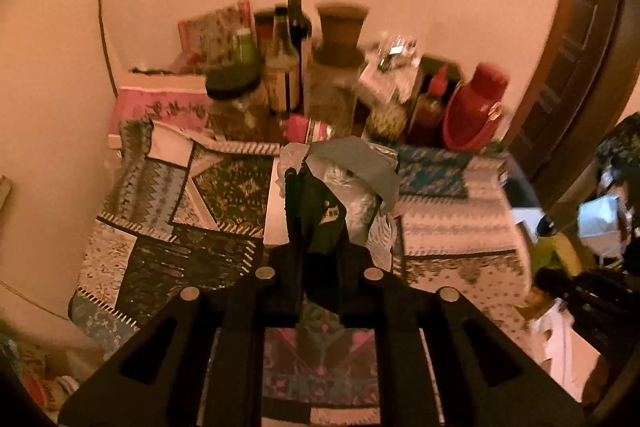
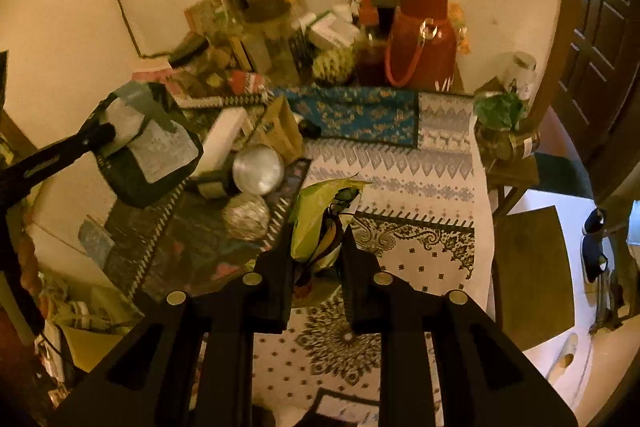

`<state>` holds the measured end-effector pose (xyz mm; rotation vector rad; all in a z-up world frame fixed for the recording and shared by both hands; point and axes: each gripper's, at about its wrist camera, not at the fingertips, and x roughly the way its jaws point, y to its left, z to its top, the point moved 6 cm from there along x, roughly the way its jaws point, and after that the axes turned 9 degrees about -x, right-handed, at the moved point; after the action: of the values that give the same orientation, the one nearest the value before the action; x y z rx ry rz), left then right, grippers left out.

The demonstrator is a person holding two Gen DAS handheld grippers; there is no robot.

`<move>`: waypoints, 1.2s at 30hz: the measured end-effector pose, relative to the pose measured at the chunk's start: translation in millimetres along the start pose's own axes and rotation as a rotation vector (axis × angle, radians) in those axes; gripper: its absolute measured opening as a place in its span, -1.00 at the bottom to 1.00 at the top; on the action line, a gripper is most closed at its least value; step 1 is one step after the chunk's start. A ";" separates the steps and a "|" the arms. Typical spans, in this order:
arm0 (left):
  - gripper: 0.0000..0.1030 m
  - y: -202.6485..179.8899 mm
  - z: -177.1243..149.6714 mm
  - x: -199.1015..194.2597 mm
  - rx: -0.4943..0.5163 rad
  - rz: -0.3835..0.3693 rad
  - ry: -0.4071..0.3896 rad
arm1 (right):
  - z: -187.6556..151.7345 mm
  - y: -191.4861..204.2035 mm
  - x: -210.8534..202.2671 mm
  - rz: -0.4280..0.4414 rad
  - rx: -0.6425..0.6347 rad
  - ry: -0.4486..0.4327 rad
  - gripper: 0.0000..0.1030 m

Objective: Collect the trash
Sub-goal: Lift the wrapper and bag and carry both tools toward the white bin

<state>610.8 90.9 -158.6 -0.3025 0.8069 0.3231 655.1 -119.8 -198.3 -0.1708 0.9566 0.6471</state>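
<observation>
My left gripper [image 1: 316, 211] is shut on a black and silver wrapper [image 1: 352, 179] and holds it above the patterned tablecloth [image 1: 180, 195]. The same wrapper [image 2: 156, 151] and the left gripper [image 2: 100, 137] show at the left of the right wrist view. My right gripper [image 2: 318, 231] is shut on a yellow-green wrapper [image 2: 320, 207] above the white patterned cloth [image 2: 420, 267]. A crumpled foil ball [image 2: 246, 217] lies on the table beside a shiny round lid [image 2: 258, 169].
Bottles [image 1: 298, 27], jars [image 1: 236, 95] and a red thermos [image 2: 420, 31] crowd the back of the table against the wall. A white box [image 2: 220, 141] and a brown packet [image 2: 282, 131] lie near the foil ball. A plant [image 2: 500, 111] stands at the right edge. A chair [image 2: 532, 275] is on the right.
</observation>
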 end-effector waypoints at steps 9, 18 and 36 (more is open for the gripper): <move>-0.79 49.7 -27.1 -99.3 0.006 -0.159 -0.086 | -9.4 66.2 -71.4 -0.080 0.040 -0.144 -0.64; -0.79 108.7 -87.4 -174.3 0.065 -0.251 -0.120 | -58.3 155.2 -117.3 -0.132 0.069 -0.220 -0.64; -0.79 148.0 -202.7 -193.9 0.160 -0.278 0.064 | -174.7 222.7 -117.1 -0.157 0.181 -0.053 -0.64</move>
<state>294.8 115.6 -167.8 -0.2718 0.8362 -0.0123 354.7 -64.4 -174.0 -0.0665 0.9353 0.4160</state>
